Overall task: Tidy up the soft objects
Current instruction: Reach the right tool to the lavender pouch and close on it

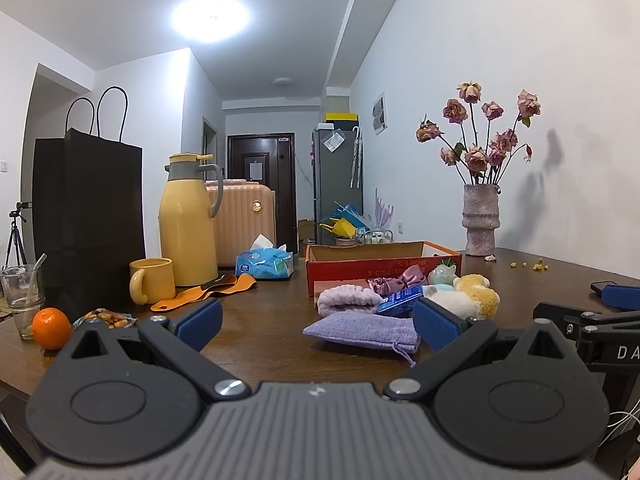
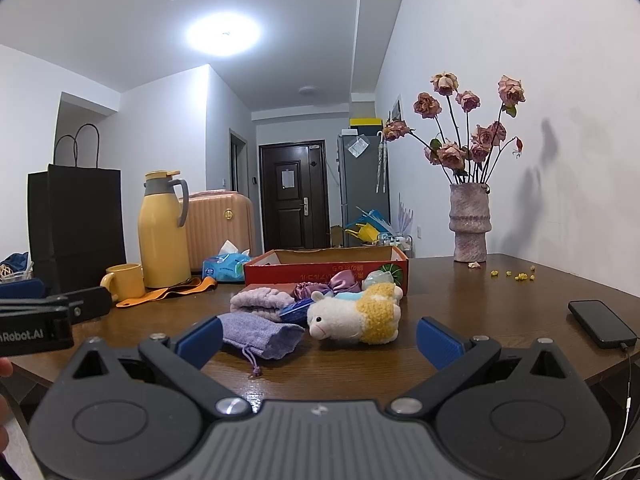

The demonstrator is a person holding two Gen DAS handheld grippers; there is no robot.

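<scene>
Dark wood table (image 2: 460, 300): pouch (image 2: 256, 334), plush sheep (image 2: 352, 316), box (image 2: 326, 270), vase (image 2: 470, 224), phone (image 2: 600, 322), mug (image 1: 152, 286).

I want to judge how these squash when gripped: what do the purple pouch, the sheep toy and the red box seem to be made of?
Purple pouch: woven, linen-like fabric, matte, with a visible weave and a drawstring cord. Sheep toy: fluffy plush, white face, yellow curly pile on its back. Red box: probably cardboard, printed red outside with a plain brown inside and thin walls.
</scene>
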